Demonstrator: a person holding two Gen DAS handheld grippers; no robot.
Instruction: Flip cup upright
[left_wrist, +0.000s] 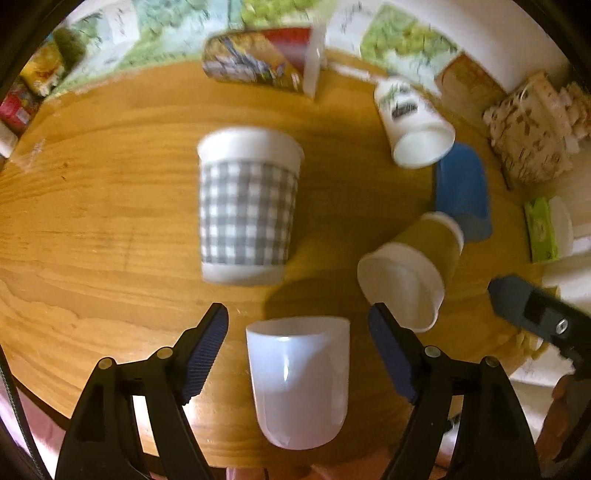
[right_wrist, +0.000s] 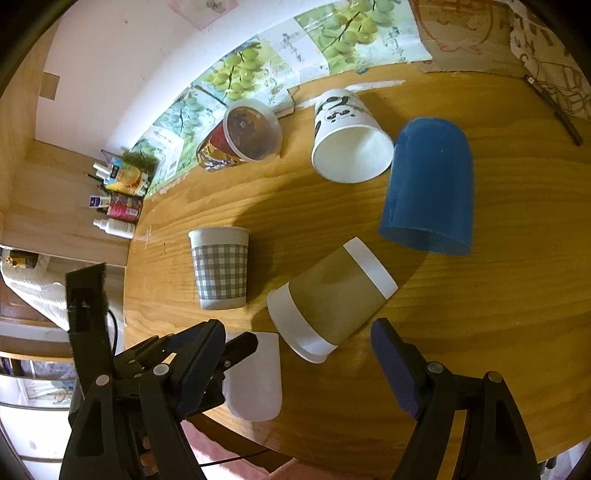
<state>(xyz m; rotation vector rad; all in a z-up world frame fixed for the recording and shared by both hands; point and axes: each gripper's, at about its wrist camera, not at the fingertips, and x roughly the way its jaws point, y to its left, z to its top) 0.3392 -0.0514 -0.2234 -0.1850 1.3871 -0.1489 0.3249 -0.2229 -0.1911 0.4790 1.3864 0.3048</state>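
Left tongs (left_wrist: 298, 334) spread around the white cup (left_wrist: 299, 380) lying at the counter (left_wrist: 110, 206) edge, untouched. Right tongs (right_wrist: 298, 345) spread, empty.

Looks like a home: round wooden table (right_wrist: 461, 332) w/ assorted cups, grape-print posters (right_wrist: 236, 74), toiletry bottles (right_wrist: 114, 227) on a shelf.

Left gripper (left_wrist: 297, 332) low and level, jaws spread wide, blue ribbed pads (left_wrist: 207, 354) facing inward, nothing touching them, right gripper (right_wrist: 297, 350) likewise agape, angled downward, its dark fingertip (left_wrist: 517, 299) visible at the left view's right edge.
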